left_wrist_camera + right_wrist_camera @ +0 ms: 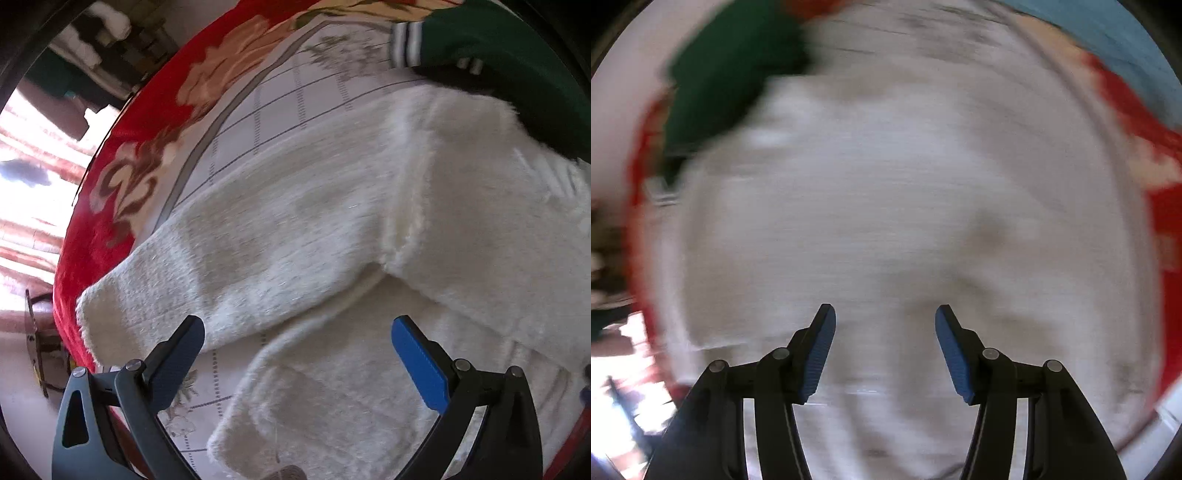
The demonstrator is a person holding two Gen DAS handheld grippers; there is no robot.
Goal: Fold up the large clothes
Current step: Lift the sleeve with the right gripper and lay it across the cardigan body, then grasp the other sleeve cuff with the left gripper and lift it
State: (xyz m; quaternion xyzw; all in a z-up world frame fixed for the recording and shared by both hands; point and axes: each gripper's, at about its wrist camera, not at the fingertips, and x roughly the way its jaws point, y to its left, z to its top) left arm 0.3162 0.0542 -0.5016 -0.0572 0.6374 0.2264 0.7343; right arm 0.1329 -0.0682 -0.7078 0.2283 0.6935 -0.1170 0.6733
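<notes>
A big bed cover (122, 206) fills most of the left wrist view – red with large flowers along its edge at the upper left, and a white middle part with thin grey lines. On it lies the fluffy white sweater (369, 229), spread across the middle and right of the frame. One long sleeve (207, 284) reaches down to the lower left, and its cuff lies near the red edge. More of the white sweater is folded below it, at the bottom middle of the frame. At the upper right a dark green garment (517, 62) with a striped white cuff lies against the top of the sweater.

The left gripper (297, 338) is at the bottom of the frame – its blue pads stand wide apart, holding nothing, just above the sleeve.

The right wrist view is very blurry. The white sweater (886, 206) fills the middle, the green garment (727, 77) is at the upper left, and the red cover (1167, 236) shows at the right edge. The right gripper (884, 325) is partly spread, with nothing between its blue pads.
</notes>
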